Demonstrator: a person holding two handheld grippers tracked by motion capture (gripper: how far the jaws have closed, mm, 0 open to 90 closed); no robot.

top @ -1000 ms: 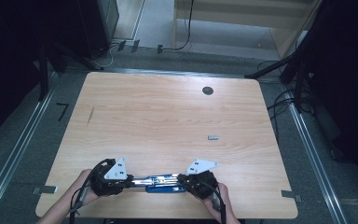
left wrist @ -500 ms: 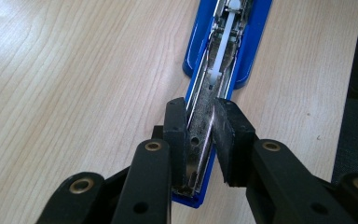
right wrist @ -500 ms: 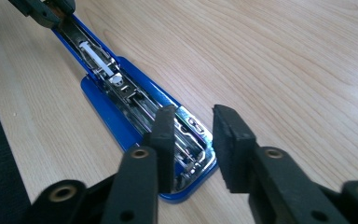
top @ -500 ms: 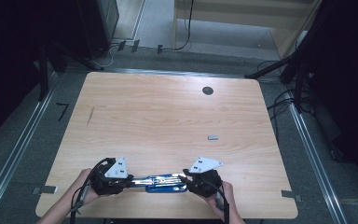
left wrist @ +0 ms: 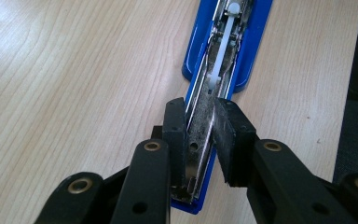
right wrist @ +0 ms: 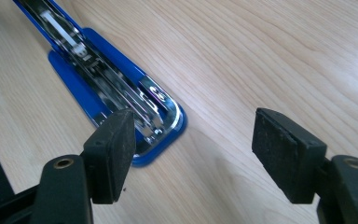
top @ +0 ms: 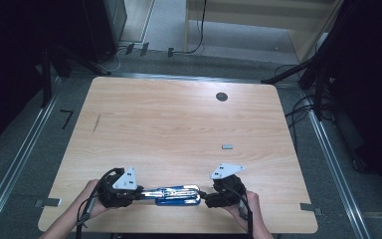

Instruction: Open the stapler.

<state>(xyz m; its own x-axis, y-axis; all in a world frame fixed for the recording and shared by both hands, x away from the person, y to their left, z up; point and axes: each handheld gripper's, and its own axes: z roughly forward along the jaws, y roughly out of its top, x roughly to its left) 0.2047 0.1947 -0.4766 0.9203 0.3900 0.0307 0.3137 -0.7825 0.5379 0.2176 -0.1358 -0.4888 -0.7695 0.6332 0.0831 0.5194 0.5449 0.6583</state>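
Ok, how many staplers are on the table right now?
1. The blue stapler lies open near the table's front edge, between the two claws: the left claw grips its metal end, the right claw stands open beside its other end.

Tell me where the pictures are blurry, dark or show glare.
High view: the table is evenly lit, the room around it falls into black. Left gripper view: the pads are sharp, the far end of the stapler is soft. Right gripper view: glare on the stapler's chrome tip, near pads slightly blurred.
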